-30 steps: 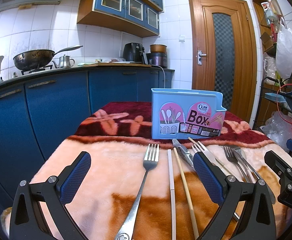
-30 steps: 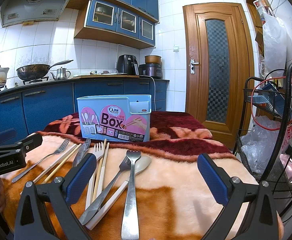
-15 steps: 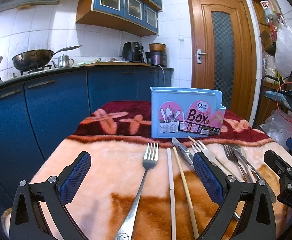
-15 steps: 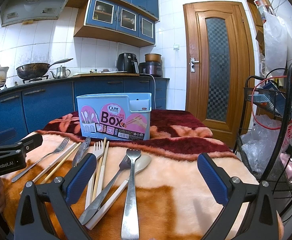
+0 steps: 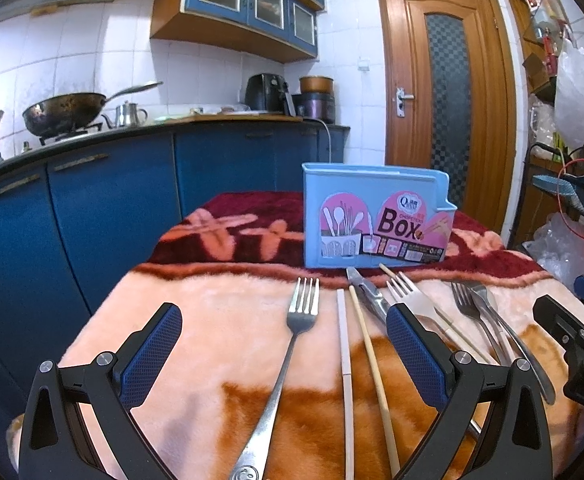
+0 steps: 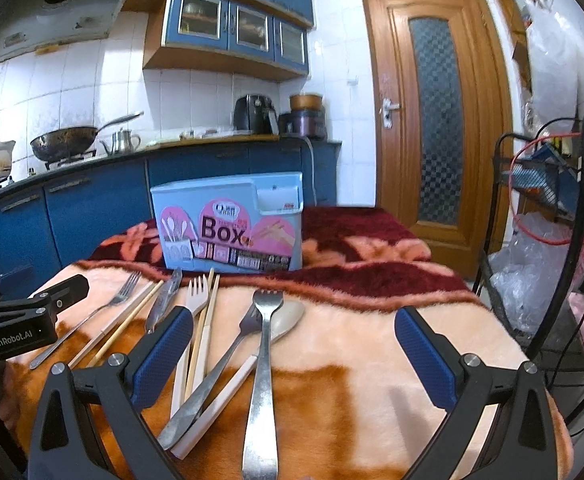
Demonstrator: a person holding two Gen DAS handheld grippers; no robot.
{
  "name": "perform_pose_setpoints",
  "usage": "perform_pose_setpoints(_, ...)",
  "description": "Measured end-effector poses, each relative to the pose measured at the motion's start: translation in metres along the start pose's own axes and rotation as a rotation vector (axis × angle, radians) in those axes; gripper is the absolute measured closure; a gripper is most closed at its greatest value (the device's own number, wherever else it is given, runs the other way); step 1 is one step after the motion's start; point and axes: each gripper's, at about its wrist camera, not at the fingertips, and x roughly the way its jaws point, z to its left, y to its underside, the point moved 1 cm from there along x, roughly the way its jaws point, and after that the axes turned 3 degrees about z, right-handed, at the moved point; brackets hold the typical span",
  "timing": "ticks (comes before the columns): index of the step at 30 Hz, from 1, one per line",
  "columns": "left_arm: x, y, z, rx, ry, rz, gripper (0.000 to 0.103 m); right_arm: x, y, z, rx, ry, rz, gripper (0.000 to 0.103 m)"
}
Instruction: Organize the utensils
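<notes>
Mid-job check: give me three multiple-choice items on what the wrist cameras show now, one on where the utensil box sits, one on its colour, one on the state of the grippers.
1. Where does the utensil box stand?
A. On the blanket, beyond the tips of the utensils
B. On the kitchen counter
C. Between the right gripper's fingers

2. What colour is the box's body?
A. Dark red
B. Light blue
C. Black

3. How are the left gripper and right gripper?
A. Both shut on forks
B. Left open, right shut on a spoon
C. Both open, holding nothing

Answers:
1 A: it stands upright on the dark red end of the blanket, past the fork and chopsticks.
2 B: its walls are light blue, with pink labels.
3 C: in each wrist view the blue pads stand wide apart with nothing between them.
</notes>
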Motion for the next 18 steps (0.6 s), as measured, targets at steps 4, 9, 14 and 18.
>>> perform_pose_setpoints(4, 0.007, -0.004, 0.003, 0.009, 0.033, 0.069, 0.001, 0.009, -0.01, -0.003, -0.001, -0.037, 0.114, 0.0)
perform_pose_setpoints(9, 0.016, -0.014, 0.005, 0.066, 0.031, 0.16, 0.001, 0.016, -0.024, -0.006, -0.016, -0.065, 0.218, 0.0)
perform_pose_setpoints(14, 0.032, -0.024, 0.012, 0.077, 0.064, 0.288, 0.001, 0.039, -0.034, -0.01, -0.038, -0.032, 0.381, 0.017)
perform_pose_setpoints(18, 0.051, -0.025, 0.014, 0.067, 0.108, 0.416, 0.027, 0.057, -0.035, -0.012, -0.05, -0.054, 0.49, 0.036)
